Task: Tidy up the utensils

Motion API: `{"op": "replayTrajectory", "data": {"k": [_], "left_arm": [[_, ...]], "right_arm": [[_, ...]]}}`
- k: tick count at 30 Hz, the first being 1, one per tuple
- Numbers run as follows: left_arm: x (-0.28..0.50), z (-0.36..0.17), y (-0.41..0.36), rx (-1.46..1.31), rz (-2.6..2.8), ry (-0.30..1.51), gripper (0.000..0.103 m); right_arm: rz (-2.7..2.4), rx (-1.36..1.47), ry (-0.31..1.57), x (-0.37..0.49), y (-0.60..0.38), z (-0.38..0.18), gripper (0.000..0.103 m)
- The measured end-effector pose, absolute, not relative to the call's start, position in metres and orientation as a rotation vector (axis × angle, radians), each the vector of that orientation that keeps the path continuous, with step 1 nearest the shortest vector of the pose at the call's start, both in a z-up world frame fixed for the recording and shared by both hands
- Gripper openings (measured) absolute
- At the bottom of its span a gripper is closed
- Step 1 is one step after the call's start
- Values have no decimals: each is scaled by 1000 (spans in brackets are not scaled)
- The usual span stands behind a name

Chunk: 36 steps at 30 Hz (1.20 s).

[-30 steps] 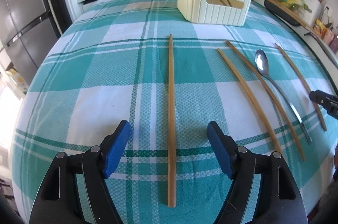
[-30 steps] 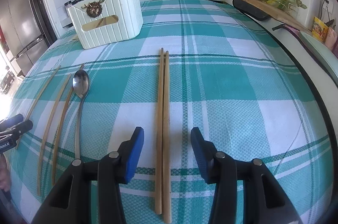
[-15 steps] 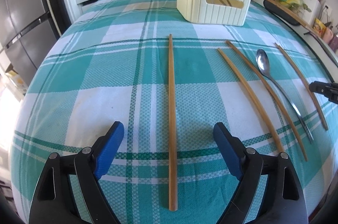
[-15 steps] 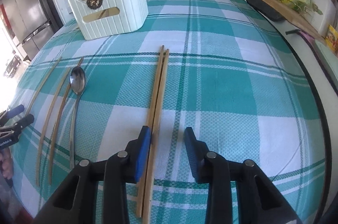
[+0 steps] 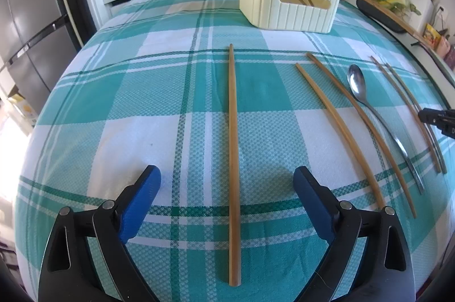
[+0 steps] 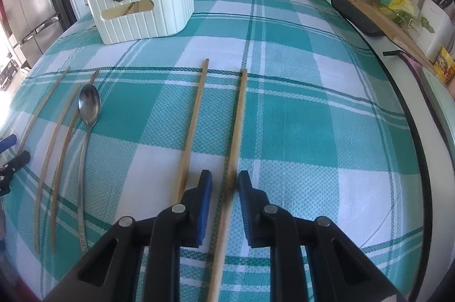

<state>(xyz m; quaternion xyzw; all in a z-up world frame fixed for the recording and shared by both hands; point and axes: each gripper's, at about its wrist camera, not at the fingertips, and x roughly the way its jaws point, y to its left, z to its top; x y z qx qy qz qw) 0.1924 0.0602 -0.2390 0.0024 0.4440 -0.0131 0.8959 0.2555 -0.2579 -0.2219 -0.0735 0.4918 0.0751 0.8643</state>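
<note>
The right gripper (image 6: 223,185) has narrowed its jaws around one chopstick (image 6: 237,128), splitting it from its partner (image 6: 193,125) (contact unclear, likely bound for the holder (image 6: 142,6)), while the left gripper (image 5: 227,182) stays spread over another chopstick (image 5: 233,131).

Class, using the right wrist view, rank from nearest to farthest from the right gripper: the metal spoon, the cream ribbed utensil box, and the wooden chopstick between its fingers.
1. Wooden chopstick, between the right gripper fingers.
2. Metal spoon, left.
3. Cream ribbed utensil box, far left.
</note>
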Motion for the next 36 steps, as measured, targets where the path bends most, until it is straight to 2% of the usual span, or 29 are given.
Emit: {"op": "replayTrajectory", "data": {"k": [5,8,11,19,25,28,29,30,31,32,33,36], "left_arm": [[198,-238,63,20,-56,950,96],[206,-235,72,5,-85,983,96],[218,-233,77,-1,-115,1025,96],[266,-235,67,118,-174,1099,94],[306,-232,59,137,-216,1119,83],[323,-229,57,135,-217,1123,74],[327,-229,57,135,-211,1122,66],[332,-228,58,130,-211,1120,54],[335,-227,59,125,-212,1117,46],[340,-225,60,119,-214,1116,25],[344,-225,61,107,-218,1117,7],[350,-223,67,60,-216,1113,5]], "right_arm": [[150,-153,1036,258,-260,-221,21],[153,-155,1048,259,-264,-221,27],[173,-185,1062,259,-265,-221,29],[209,-192,1114,276,-267,-221,33],[212,-205,1120,312,-257,-221,34],[213,-178,1125,338,-253,-222,33],[210,-174,1122,346,-252,-222,33],[206,-169,1122,354,-250,-221,29],[201,-162,1126,362,-249,-221,24],[193,-153,1128,369,-249,-221,12],[194,-137,1134,376,-250,-221,7],[195,-81,1138,389,-252,-219,6]]}}
